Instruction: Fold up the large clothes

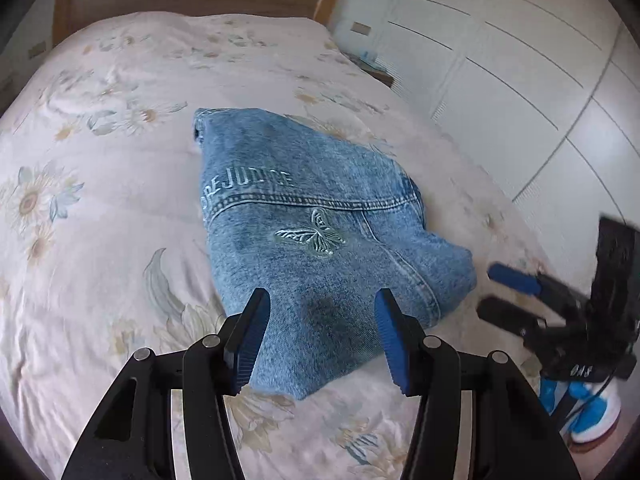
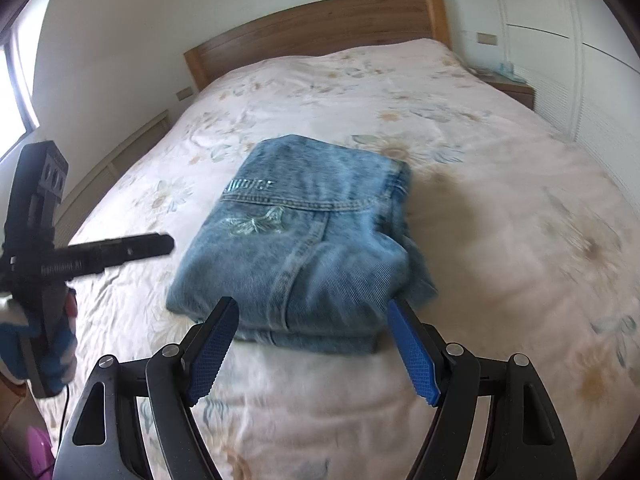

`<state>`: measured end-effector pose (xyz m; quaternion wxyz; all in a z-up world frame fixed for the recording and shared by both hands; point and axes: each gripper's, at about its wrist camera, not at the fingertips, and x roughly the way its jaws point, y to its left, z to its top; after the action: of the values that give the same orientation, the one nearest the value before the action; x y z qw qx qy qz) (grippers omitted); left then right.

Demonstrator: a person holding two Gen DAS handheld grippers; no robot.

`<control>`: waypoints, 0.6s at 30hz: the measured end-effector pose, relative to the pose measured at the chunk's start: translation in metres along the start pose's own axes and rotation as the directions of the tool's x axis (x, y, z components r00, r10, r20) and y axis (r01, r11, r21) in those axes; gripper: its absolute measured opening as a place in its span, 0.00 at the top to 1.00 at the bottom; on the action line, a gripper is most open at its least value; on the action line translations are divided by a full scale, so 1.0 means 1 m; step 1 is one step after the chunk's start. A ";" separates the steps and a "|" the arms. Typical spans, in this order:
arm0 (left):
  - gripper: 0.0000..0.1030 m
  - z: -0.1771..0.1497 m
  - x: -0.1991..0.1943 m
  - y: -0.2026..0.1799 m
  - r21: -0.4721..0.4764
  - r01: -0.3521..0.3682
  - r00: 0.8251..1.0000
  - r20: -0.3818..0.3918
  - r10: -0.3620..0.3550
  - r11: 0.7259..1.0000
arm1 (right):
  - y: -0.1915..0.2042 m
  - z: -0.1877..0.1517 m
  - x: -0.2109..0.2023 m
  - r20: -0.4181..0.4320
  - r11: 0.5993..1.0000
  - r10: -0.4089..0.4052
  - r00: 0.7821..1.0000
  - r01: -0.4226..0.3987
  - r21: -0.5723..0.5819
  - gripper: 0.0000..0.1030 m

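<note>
Floral bed cover [image 1: 100, 208] fills the left, wooden headboard [image 2: 320, 24] far. Folded denim jacket [image 2: 304, 248] lies mid-bed. Left claw [image 1: 322, 336] gapes empty; right claw [image 2: 312, 348] gapes empty. White wardrobe [image 1: 520, 60] right; jacket lettering partly hidden.

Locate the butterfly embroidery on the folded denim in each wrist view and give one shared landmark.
Left wrist: butterfly embroidery at centre, above the gripper fingers.
Right wrist: butterfly embroidery left of centre, fainter.
Shared landmark: the wooden headboard behind the bed.
</note>
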<state>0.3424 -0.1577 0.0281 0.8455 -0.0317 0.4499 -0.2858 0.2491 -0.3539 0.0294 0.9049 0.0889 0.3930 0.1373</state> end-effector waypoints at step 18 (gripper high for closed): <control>0.53 -0.038 0.040 0.003 0.071 0.026 0.999 -0.026 -0.024 0.997 | -0.041 -0.031 0.082 -0.103 0.990 0.138 0.985 -0.133 0.054 0.24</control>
<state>0.3313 -0.1675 -0.0251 0.8368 -0.0034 0.4494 -0.3127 0.2871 -0.3648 -0.0591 0.8688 0.1294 0.4368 0.1939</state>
